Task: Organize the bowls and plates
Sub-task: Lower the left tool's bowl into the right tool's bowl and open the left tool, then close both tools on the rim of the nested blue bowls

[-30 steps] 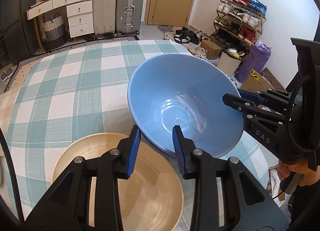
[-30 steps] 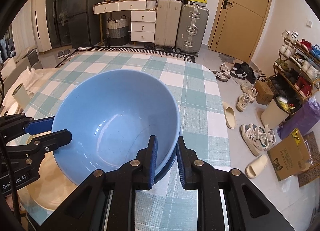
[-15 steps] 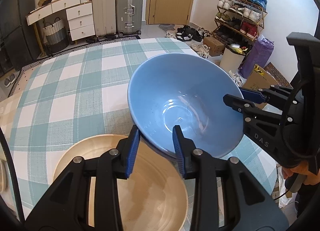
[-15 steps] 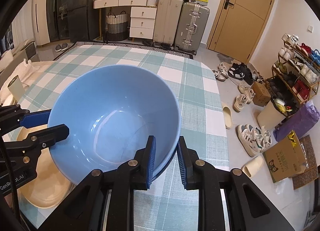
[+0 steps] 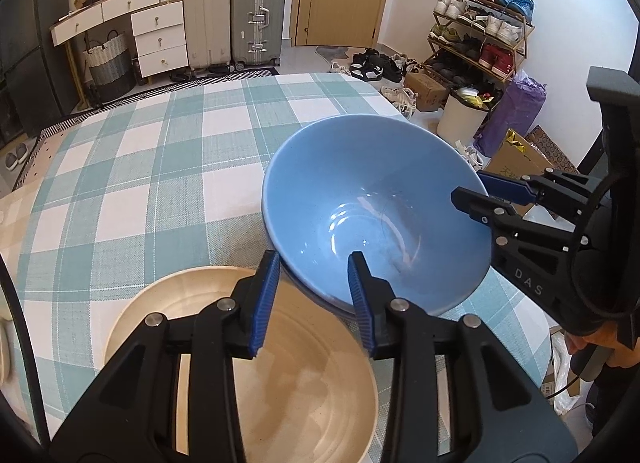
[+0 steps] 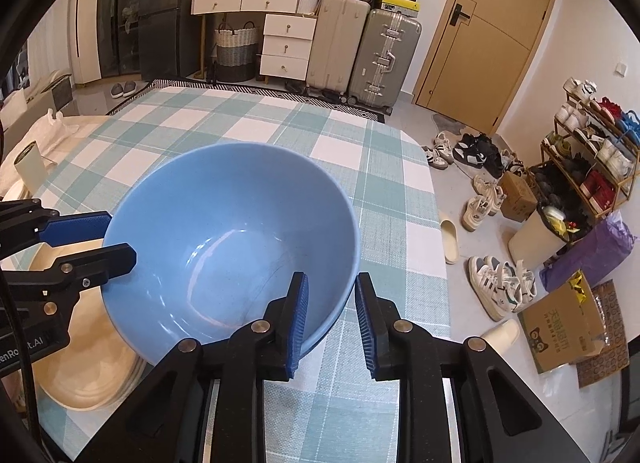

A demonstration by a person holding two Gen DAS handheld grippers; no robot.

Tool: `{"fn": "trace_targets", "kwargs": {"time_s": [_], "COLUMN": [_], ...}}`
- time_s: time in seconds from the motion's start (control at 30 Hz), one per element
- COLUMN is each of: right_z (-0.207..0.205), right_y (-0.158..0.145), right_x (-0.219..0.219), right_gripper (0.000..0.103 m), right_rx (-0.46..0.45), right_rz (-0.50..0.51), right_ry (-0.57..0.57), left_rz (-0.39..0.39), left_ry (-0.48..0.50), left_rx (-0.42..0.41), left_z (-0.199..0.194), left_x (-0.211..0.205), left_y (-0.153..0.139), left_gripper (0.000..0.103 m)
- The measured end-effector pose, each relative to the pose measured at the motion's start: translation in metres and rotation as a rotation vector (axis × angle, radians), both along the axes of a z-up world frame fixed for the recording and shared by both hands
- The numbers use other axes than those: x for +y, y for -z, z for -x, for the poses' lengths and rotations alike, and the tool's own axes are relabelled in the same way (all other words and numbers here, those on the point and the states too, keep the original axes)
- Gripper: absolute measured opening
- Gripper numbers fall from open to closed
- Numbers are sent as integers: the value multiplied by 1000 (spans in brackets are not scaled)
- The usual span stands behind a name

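The left tool (image 5: 312,297) straddles the blue bowl's (image 5: 372,215) near rim, jaws apart, above a cream bowl (image 5: 304,395) on the checked worktop (image 5: 160,167).

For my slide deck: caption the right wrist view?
Right tongs straddle blue bowl rim on checked table.

There is one blue bowl (image 6: 224,239) and one cream bowl (image 5: 296,375); under the blue bowl there is perhaps a second blue rim, but this I cannot tell. Two tools are in view, the left tool (image 5: 312,295) and the right tool (image 6: 332,319). By the far wall stand two upright suitcases (image 6: 360,51), one woven basket (image 6: 236,47), one shoe rack (image 5: 476,35) and one door (image 6: 492,31).
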State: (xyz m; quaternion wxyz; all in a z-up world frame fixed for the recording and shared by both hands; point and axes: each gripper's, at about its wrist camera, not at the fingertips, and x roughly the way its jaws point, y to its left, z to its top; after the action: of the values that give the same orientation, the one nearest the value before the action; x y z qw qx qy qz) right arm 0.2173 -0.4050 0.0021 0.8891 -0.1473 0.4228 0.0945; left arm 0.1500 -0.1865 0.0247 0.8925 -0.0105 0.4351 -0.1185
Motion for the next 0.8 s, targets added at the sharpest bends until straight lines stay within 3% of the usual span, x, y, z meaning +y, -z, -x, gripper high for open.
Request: {"fn": "trace_targets", "kwargs": {"time_s": [0.1,0.4,0.47,0.57,0.7,0.8], "right_z": [0,-2,-2,-1,0,0], "right_y": [0,4,3,-1,-7,-9], "right_x": [-1,-1,-3,-7,-13,-18], "right_gripper": [27,29,34,51,69,74], "right_rx": [6,13,16,6,-5,-11], "right_rz": [-15,-8,-21,-48,-90,-124], "right_ry": [-4,-14,-18,-17,-15,-7], "left_rz": [23,30,35,46,60,65], "left_ry": [-8,-29,-32,-39,-38,-39], "left_rx": [9,19,18,20,17,23], "left_z": [-2,-5,-6,-9,-12,-16], "left_x": [5,17,20,24,27,28], "left_y": [0,4,3,3,2,3], "left_gripper": [46,53,57,74,75,78]}}
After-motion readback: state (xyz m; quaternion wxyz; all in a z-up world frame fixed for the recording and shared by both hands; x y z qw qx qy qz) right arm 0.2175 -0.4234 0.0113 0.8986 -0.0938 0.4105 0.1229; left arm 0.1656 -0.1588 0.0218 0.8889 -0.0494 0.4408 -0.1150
